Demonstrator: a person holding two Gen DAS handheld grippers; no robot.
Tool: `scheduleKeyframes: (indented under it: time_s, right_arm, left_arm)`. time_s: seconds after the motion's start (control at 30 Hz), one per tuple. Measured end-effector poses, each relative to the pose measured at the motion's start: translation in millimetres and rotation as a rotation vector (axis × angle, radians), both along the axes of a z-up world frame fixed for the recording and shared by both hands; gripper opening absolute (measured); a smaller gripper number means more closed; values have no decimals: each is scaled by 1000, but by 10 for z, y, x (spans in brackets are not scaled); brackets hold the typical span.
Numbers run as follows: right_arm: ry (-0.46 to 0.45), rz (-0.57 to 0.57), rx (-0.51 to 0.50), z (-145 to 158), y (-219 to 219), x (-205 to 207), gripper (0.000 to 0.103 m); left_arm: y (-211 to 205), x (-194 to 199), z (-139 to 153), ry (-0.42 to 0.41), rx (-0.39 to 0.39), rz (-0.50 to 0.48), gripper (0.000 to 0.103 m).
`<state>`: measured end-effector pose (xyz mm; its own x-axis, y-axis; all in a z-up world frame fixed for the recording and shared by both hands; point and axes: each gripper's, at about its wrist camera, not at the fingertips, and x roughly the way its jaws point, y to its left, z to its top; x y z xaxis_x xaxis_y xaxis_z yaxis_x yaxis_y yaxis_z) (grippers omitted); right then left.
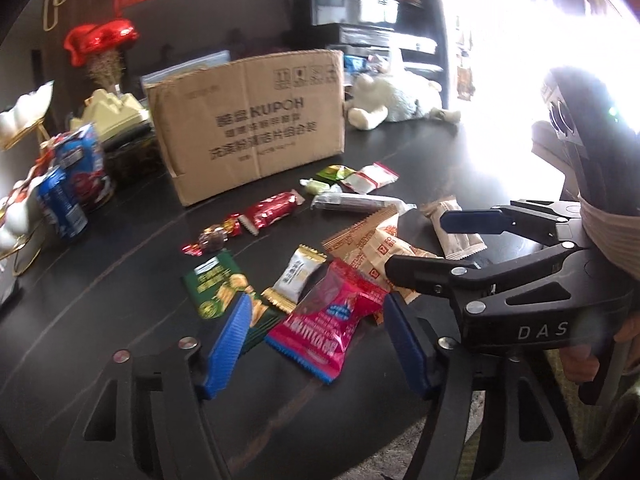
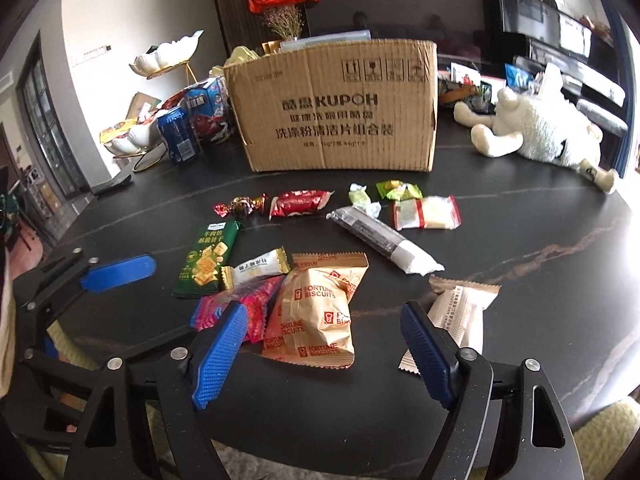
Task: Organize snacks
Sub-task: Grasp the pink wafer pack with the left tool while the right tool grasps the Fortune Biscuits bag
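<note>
From the left wrist view, the left claw (image 1: 310,338) is spread wide and holds nothing, hovering low over the dark tabletop (image 1: 120,280) with the pink snack packet (image 1: 328,320) lying between its blue pads; the green cracker pack (image 1: 224,284) sits just beside the left pad, and the cardboard box (image 1: 248,128) stands upright further back. The right claw (image 1: 416,242) reaches in from the right, also spread and empty, above the Fortune Biscuits bag (image 1: 376,252). From the right wrist view, the right claw (image 2: 320,348) frames that Fortune Biscuits bag (image 2: 316,316), with the beige wrapped snack (image 2: 460,312) close by its right pad. These packets look light, crinkly and slippery, with contents that are probably crushable, so a gentle pinch across a flat sealed edge or the narrow middle seems best. The box is a likely place to gather them.
</note>
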<state>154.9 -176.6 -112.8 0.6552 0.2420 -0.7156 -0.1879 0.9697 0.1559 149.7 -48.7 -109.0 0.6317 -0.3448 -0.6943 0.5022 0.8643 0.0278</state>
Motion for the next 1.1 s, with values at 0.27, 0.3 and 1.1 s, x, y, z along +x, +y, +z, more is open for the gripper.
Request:
scheduleKeyframes:
  time_s: [0.27, 0.3, 1.1]
  right_arm:
    - [35, 11, 24, -122, 11, 129, 72]
    - [41, 16, 23, -141, 25, 137, 72]
    - [20, 23, 93, -103, 23, 162, 67]
  left_arm:
    - [-11, 201, -190, 64, -28, -34, 58]
    - [-8, 220, -222, 78, -33, -38, 58]
    - [126, 111, -192, 101, -27, 69, 35]
